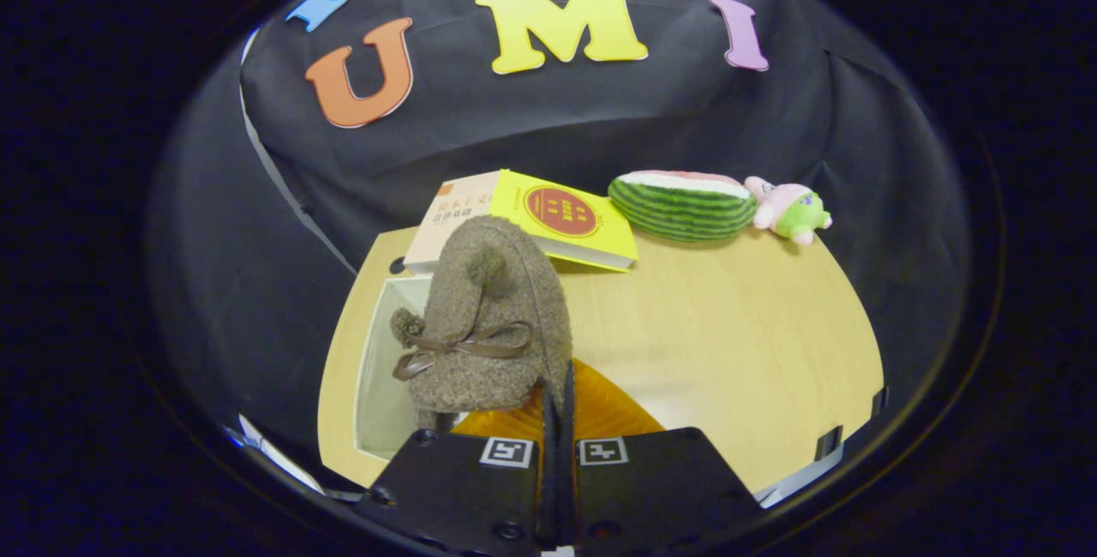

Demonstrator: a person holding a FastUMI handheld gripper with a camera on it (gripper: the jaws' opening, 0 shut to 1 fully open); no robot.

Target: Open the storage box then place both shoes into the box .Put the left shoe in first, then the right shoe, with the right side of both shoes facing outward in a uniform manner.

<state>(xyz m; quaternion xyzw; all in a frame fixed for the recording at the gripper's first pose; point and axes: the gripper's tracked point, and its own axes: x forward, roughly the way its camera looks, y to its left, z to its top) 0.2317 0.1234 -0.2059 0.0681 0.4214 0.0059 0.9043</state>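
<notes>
A brown fuzzy shoe (488,326) with a ribbon bow and pompoms hangs from my gripper (561,390), which is shut on its rim. The shoe sits just left of the fingers, above the open white storage box (374,368) at the table's left side. An orange ribbed piece (604,411), apparently the box's lid, lies just ahead of the fingers to the right of the box. The shoe hides most of the box's inside, so I cannot tell what lies in it.
Beyond the box, two books, a pale one (450,218) and a yellow one (570,218), lie at the back of the wooden table (737,343). A watermelon plush (681,206) and a pink-and-green plush toy (790,210) sit at the back right.
</notes>
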